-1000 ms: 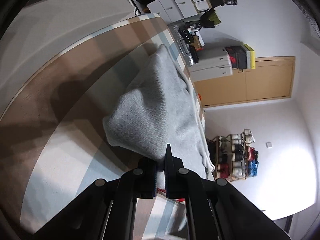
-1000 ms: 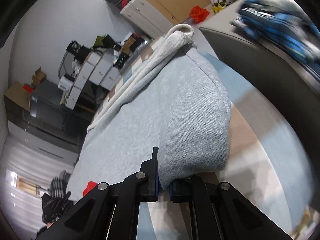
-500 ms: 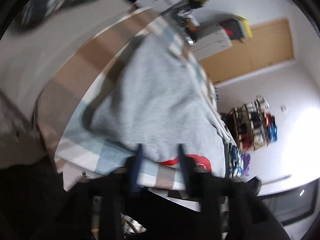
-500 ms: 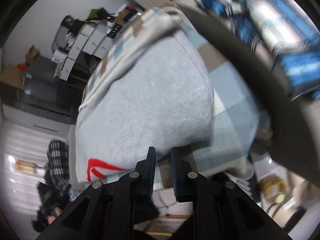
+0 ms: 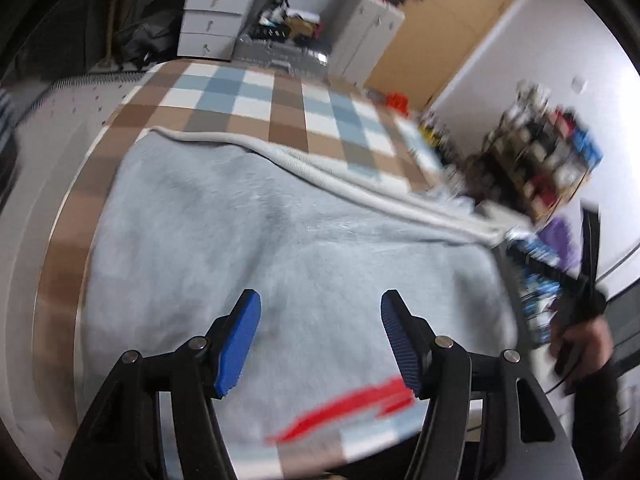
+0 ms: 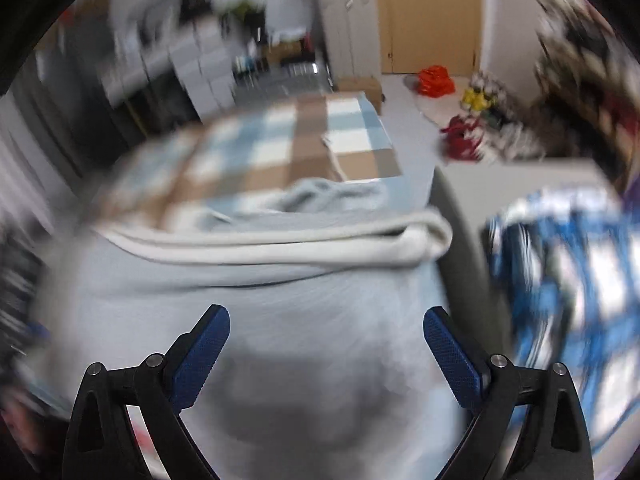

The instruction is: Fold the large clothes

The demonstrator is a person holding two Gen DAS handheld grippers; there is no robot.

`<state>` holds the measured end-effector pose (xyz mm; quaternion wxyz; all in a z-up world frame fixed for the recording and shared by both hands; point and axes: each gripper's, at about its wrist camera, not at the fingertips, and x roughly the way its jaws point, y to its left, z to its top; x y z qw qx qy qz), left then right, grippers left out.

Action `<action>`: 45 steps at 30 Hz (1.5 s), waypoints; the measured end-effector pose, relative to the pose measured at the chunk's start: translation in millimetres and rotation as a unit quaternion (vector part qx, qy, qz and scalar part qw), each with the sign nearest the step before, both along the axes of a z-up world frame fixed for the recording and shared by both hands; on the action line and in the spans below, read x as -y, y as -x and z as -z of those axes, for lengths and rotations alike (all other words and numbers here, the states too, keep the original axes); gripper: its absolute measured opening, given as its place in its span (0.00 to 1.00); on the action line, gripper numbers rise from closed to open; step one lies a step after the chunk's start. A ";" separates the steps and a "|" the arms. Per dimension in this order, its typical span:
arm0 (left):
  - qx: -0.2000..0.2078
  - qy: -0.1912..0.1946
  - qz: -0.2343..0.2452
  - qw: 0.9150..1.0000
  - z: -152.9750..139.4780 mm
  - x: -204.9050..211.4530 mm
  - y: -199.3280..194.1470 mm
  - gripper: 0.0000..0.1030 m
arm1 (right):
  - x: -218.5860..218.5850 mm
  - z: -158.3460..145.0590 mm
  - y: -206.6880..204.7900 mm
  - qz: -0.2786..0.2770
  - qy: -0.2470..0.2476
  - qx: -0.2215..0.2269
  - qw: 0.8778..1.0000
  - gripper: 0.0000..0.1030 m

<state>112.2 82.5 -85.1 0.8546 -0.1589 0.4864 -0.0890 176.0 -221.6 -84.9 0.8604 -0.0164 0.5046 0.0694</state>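
Observation:
A light grey sweatshirt (image 5: 288, 240) lies folded flat on a checked blue, brown and white cloth (image 5: 280, 100). It has a red print (image 5: 352, 404) near its front edge and a thick cream hem (image 6: 304, 244) along its far side. My left gripper (image 5: 320, 336) is open and empty, above the front part of the garment. My right gripper (image 6: 326, 354) is open and empty too, above the same garment (image 6: 280, 312). Both views are blurred by motion.
A blue and white patterned garment (image 6: 568, 280) lies to the right on a grey surface. White drawer units (image 5: 216, 12), a cabinet (image 5: 364, 36), a wooden door (image 5: 452, 28) and a shoe rack (image 5: 548, 156) stand behind. Red and yellow items (image 6: 436, 80) lie on the floor.
Both grippers let go of the sweatshirt's front corners and opened wide. Both swung to face across the laid-down, folded garment.

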 end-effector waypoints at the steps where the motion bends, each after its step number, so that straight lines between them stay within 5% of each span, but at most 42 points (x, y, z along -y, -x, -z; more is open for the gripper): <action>1: -0.003 -0.012 0.001 1.000 7.2 4.1 -8.2 0.56 | -10.8 6.1 -9.6 -0.022 0.038 0.006 0.999 0.95; 6: -0.021 -0.017 0.004 1.000 33.5 -1.7 -19.5 0.56 | -47.1 41.9 -42.9 -0.123 0.131 -0.015 0.984 0.94; 9: -0.014 -0.035 0.024 0.999 34.4 -0.1 -13.0 0.56 | -59.7 55.0 -51.9 -0.156 0.139 -0.026 0.978 0.94; 12: -0.010 -0.031 0.037 0.999 33.5 4.9 -0.6 0.72 | -76.2 68.6 -59.5 -0.196 0.147 -0.042 0.969 0.94; 14: -0.009 -0.030 0.037 0.999 34.7 7.4 0.8 0.73 | -80.4 71.8 -62.3 -0.204 0.161 -0.042 0.965 0.93; 15: -0.006 -0.034 0.039 0.999 34.4 8.7 3.0 0.73 | -80.6 72.7 -64.8 -0.203 0.154 -0.042 0.966 0.91; 16: -0.004 -0.040 0.042 0.998 33.8 10.7 3.5 0.73 | -79.4 71.1 -66.8 -0.198 0.144 -0.042 0.969 0.81; 17: -0.002 -0.045 0.044 0.998 33.6 12.4 4.7 0.73 | -77.9 69.1 -69.2 -0.192 0.131 -0.043 0.972 0.61; 21: 0.002 -0.059 0.046 0.997 34.1 16.5 5.0 0.74 | -74.0 52.6 -75.8 -0.164 0.098 -0.007 0.982 0.27; 25: 0.002 -0.066 0.041 0.997 35.5 18.5 1.9 0.74 | -74.5 42.8 -94.4 -0.128 0.076 0.030 0.988 0.23; 33: 0.000 -0.067 0.029 0.997 37.0 10.5 -1.6 0.74 | -63.7 37.9 -147.1 0.009 0.123 0.072 0.990 0.21; 37: -0.007 -0.055 0.021 0.998 37.1 3.8 -2.4 0.74 | -43.4 1.4 -142.3 0.048 0.090 0.130 0.986 0.27; 40: -0.008 -0.050 0.016 0.999 35.2 0.0 -1.6 0.74 | -46.5 -15.1 -128.9 -0.004 0.024 0.122 0.992 1.00; 42: -0.006 -0.048 0.009 0.999 33.5 -4.2 -0.5 0.74 | -64.3 -21.3 -108.8 -0.066 -0.003 0.118 0.991 1.00; 45: -0.005 -0.045 -0.004 0.999 32.4 -9.8 1.3 0.74 | -109.3 -14.8 -84.7 -0.157 0.027 0.089 0.983 1.00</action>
